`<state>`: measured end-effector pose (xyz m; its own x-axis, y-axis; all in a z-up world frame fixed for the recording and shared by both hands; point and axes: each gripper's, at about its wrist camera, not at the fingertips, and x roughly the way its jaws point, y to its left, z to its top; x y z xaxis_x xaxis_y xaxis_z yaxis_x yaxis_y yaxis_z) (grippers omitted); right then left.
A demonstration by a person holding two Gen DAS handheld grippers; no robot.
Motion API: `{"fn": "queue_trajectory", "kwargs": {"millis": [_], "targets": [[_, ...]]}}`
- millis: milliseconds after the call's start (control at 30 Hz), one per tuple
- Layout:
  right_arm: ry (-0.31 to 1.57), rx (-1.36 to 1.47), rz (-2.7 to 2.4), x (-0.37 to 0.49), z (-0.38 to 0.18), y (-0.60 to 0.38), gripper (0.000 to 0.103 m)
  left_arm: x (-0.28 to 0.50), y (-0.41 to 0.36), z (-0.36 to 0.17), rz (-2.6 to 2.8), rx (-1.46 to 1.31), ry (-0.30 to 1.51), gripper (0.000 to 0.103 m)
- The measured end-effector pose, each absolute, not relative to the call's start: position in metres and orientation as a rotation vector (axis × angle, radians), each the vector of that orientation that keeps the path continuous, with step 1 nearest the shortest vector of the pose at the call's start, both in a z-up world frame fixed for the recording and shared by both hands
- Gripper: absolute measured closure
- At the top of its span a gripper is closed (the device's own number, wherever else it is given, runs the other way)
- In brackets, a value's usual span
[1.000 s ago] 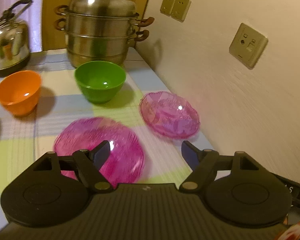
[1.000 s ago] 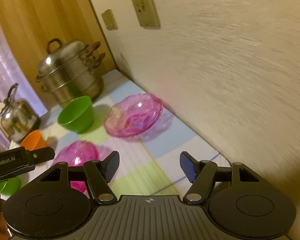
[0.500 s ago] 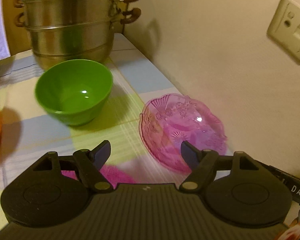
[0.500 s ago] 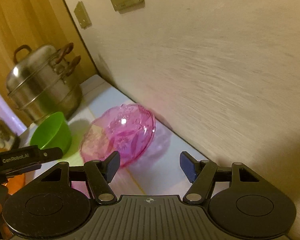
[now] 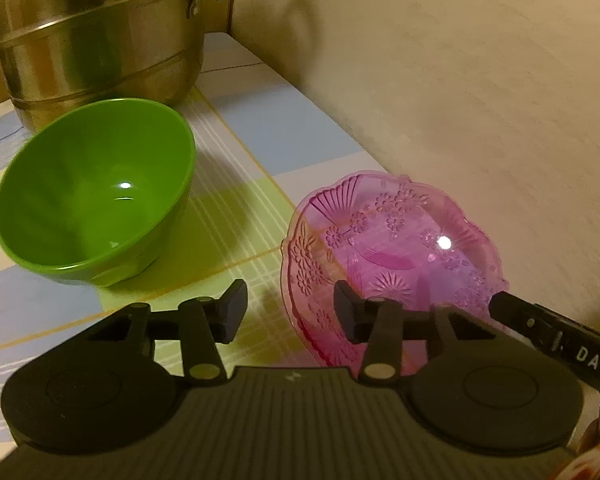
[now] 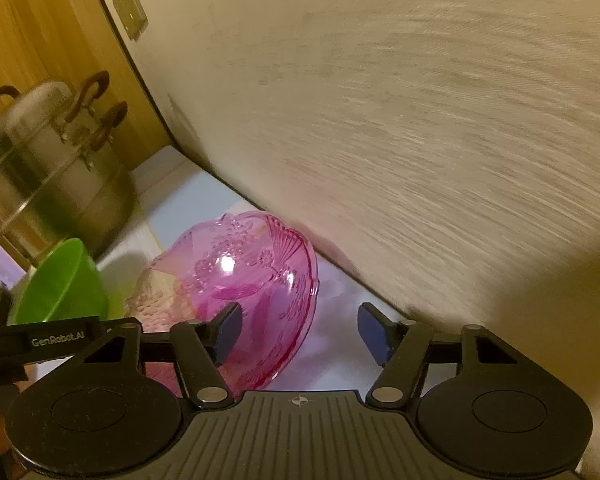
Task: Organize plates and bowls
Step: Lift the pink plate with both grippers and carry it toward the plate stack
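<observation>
Your target, the pink translucent patterned glass dish point(image 5: 396, 240), sits on the checked counter point(image 5: 236, 208) against the cream wall point(image 5: 460, 80), just beside the green plastic bowl point(image 5: 96, 192). Your left gripper point(image 5: 290, 312) straddles the dish's rim on the bowl side, one finger outside, one over its inside, fingers narrowing but not yet pressing. Your right gripper point(image 6: 300, 330) brackets the wall-side rim likewise, closing from half-wide; both look equally near.

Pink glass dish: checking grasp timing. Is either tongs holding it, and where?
Not yet. Both tongs straddle the pink glass dish at opposite rim edges, closing, pads not pressing.
</observation>
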<state>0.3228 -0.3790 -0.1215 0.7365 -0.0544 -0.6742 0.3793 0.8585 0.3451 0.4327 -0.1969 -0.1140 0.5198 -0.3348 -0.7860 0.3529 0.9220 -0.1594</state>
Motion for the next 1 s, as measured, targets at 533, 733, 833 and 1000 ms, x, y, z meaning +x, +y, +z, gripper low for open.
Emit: {"fn": "queue_trajectory", "kwargs": {"millis": [533, 733, 833, 1000], "targets": [[0.765, 0.503, -0.228, 0.344, -0.140, -0.382, 0.090, 0.443, -0.204, -0.127, -0.421, 0.033, 0.967, 0.089], [0.764, 0.500, -0.216, 0.343, -0.138, -0.382, 0.092, 0.441, -0.201, -0.125, -0.415, 0.012, 0.975, 0.090], [0.754, 0.499, -0.212, 0.339, -0.133, -0.382, 0.092, 0.436, -0.200, -0.118, -0.414, 0.018, 0.961, 0.090], [0.732, 0.500, -0.197, 0.324, -0.119, -0.378, 0.092, 0.420, -0.191, -0.091, -0.416, 0.002, 0.925, 0.092]]}}
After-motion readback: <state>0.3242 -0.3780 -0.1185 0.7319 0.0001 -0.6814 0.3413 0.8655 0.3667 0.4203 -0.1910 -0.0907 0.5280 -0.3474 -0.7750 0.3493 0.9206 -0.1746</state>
